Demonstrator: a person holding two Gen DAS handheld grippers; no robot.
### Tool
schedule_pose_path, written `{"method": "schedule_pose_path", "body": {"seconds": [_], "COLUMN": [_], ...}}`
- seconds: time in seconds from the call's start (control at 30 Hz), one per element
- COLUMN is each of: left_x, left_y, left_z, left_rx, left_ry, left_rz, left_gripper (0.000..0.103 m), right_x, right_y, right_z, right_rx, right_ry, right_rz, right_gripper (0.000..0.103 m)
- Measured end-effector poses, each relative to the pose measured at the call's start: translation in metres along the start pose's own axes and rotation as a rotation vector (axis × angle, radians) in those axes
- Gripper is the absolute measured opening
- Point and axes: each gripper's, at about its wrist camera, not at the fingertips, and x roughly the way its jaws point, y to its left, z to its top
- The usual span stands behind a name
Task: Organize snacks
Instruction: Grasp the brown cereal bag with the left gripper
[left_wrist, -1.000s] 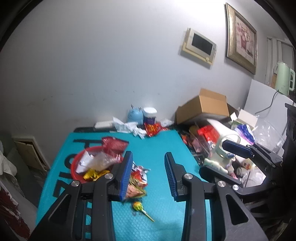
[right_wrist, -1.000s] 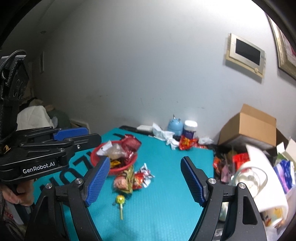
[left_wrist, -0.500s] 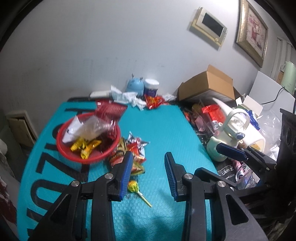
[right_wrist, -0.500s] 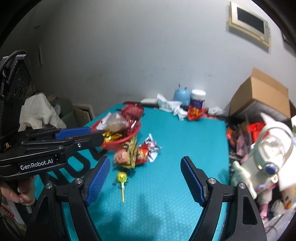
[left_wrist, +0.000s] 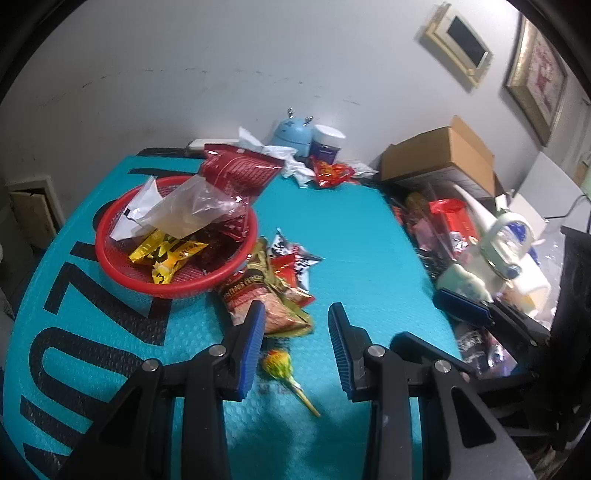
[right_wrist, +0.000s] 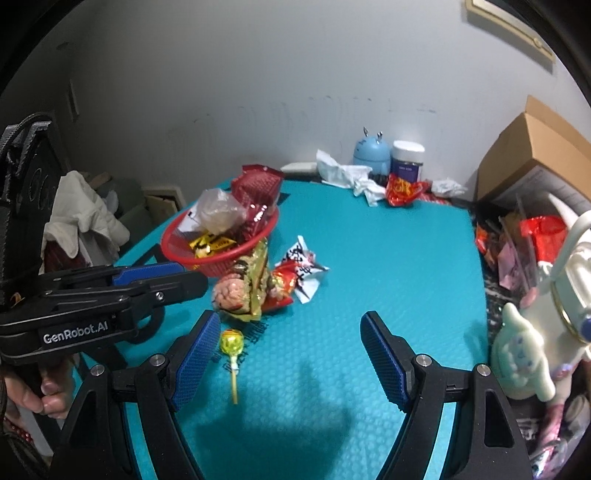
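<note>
Your left gripper (left_wrist: 295, 343) is open, empty, above the lollipop (left_wrist: 277, 362). Your right gripper (right_wrist: 288, 354) is open wide, empty; basket (right_wrist: 192, 258) at its 11 o'clock.

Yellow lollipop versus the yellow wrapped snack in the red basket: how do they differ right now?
The yellow lollipop lies loose on the teal mat, outside the red mesh basket; the yellow wrapped snack lies inside the basket, among other packets. The lollipop has a round head on a stick; the snack is a flat crinkled packet. Neither is gripped.
</note>
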Motion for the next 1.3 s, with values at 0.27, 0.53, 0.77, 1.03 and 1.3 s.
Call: {"method": "schedule_pose_path", "body": {"seconds": [0.27, 0.53, 0.77, 1.03, 1.3], "left_x": [0.037, 0.064, 0.08, 0.102, 0.105], "left_y": [0.01, 0.021, 0.031, 0.031, 0.021], "left_z": [0.004, 0.004, 0.002, -0.001, -0.004], "left_rx": [-0.037, -0.086, -0.152, -0.159, -0.096], "left_ry": [0.047, 0.088, 0.112, 0.146, 0.105], "left_rz": [0.066, 0.11, 0.08, 0.048, 0.05], "left_gripper": [0.035, 0.035, 0.074, 0.074, 0.051], "right_x": [0.019, 0.038, 0.051, 0.064, 0.078], "right_y": [-0.014, -0.025, -0.03, -0.036, -0.046], "right_z": [0.0, 0.003, 0.006, 0.01, 0.017], "right_rx": [0.026, 0.036, 0.025, -0.015, -0.015], "right_ry": [0.035, 0.066, 0.09, 0.106, 0.109], "right_rz": [-0.012, -0.011, -0.009, -0.023, -0.022], "right_gripper": [0.079, 0.079, 0.079, 0.079, 0.079]}}
